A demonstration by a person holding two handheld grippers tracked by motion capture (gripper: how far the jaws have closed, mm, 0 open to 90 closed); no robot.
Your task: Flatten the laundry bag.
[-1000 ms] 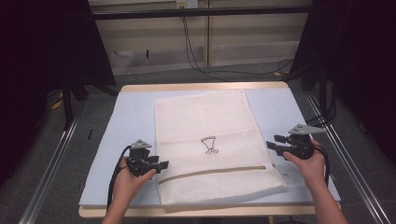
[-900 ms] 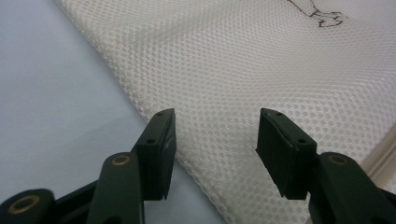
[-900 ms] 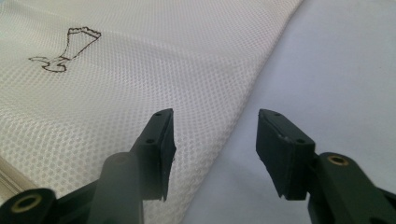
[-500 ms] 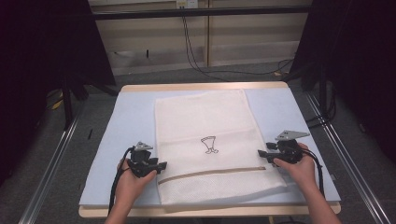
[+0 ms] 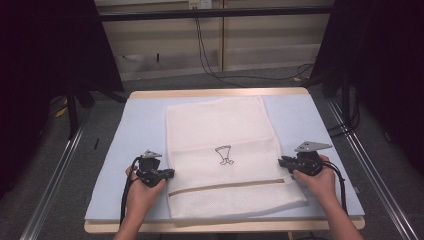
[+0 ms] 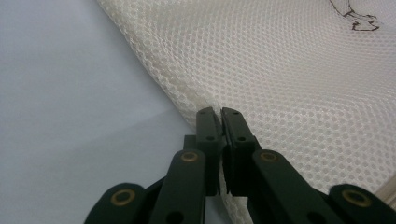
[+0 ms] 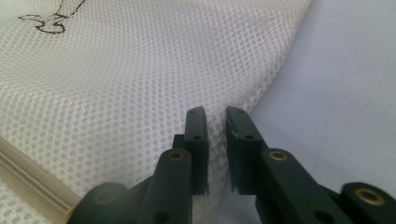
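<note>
A white mesh laundry bag (image 5: pixel 225 150) lies flat on the pale blue mat, with a small dark drawing (image 5: pixel 225 155) at its middle and a beige zipper (image 5: pixel 225 186) across its near end. My left gripper (image 5: pixel 171 173) sits at the bag's left edge. In the left gripper view it (image 6: pixel 218 112) is shut on that edge of the mesh (image 6: pixel 289 79). My right gripper (image 5: pixel 281 161) is at the bag's right edge. In the right gripper view its jaws stand a narrow gap apart (image 7: pixel 215 114), with the mesh edge (image 7: pixel 140 84) between them.
The blue mat (image 5: pixel 140 125) covers a wooden table (image 5: pixel 215 93). Metal rails (image 5: pixel 55 170) run along both sides on the floor. Cables (image 5: pixel 205 55) hang at the back wall. A hand (image 5: pixel 320 182) holds each gripper near the table's front edge.
The right gripper has slid left and nearer, onto the bag's right edge. The left gripper has shifted slightly toward the bag's left edge.
</note>
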